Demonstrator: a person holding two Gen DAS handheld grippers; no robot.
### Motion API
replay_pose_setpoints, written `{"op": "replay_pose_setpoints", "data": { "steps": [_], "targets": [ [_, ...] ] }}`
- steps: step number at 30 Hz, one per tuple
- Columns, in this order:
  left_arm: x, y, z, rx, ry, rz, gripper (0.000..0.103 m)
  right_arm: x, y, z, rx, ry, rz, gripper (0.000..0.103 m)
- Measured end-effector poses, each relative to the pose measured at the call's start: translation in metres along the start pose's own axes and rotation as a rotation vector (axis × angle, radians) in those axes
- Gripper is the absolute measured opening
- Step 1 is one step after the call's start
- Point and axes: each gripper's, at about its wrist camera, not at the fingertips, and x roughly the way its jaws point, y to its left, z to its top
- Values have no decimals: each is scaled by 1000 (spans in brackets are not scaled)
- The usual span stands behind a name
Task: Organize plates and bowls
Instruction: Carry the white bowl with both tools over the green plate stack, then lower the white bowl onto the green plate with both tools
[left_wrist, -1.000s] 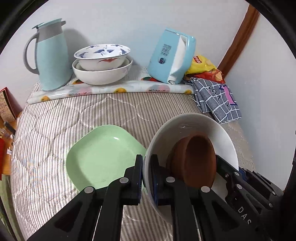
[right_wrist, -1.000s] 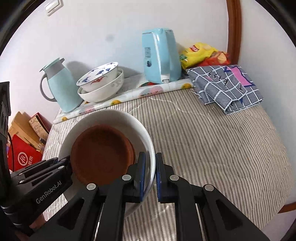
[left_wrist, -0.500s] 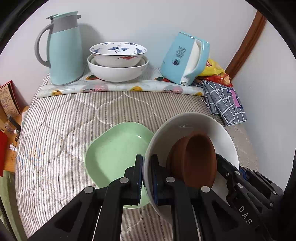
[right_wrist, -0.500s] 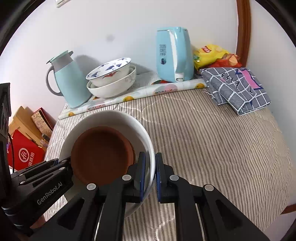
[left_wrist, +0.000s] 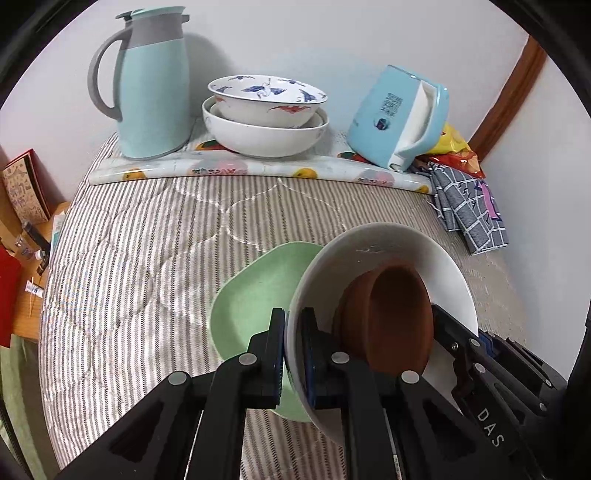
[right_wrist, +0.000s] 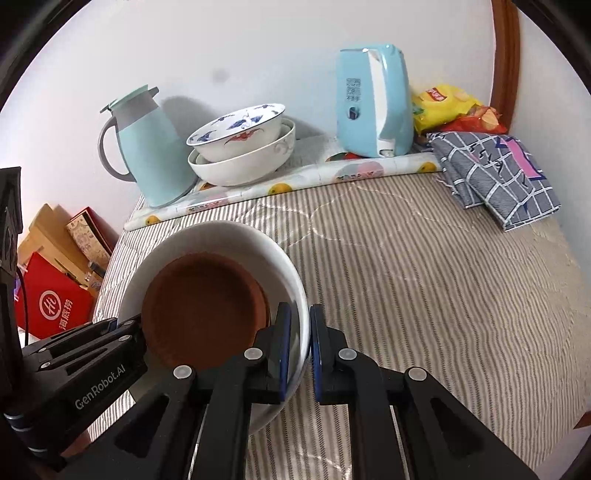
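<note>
Pinching opposite rims of the white bowl (left_wrist: 384, 254), your left fingers (left_wrist: 293, 354) and right fingers (right_wrist: 297, 350) share its weight. That keeps the brown bowl (right_wrist: 203, 306) nested inside above the green plate (left_wrist: 255, 295).

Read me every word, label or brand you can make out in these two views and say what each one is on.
"GenRobot.AI": side of the left claw, seen in the right wrist view.
"DAS": body of the right claw, seen in the left wrist view.
"海底捞": red box.
Print on the blue kettle, yellow chip bag and patterned box: too small to read.
</note>
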Motion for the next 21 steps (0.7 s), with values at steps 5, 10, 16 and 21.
{"op": "replay_pose_setpoints", "data": {
  "steps": [5, 10, 16, 21],
  "targets": [
    [10, 8, 2, -12, 16, 8, 9, 13, 5, 0, -6, 18, 6, 10],
    [21, 12, 2, -15, 38, 13, 9, 26, 6, -1, -9, 39, 6, 10],
    [31, 18, 4, -21, 52, 21, 9, 38, 7, 0, -4, 55, 15, 10],
    [36, 22, 6, -25, 60, 27, 9, 46, 9, 1, -13, 67, 19, 10]
  ]
}}
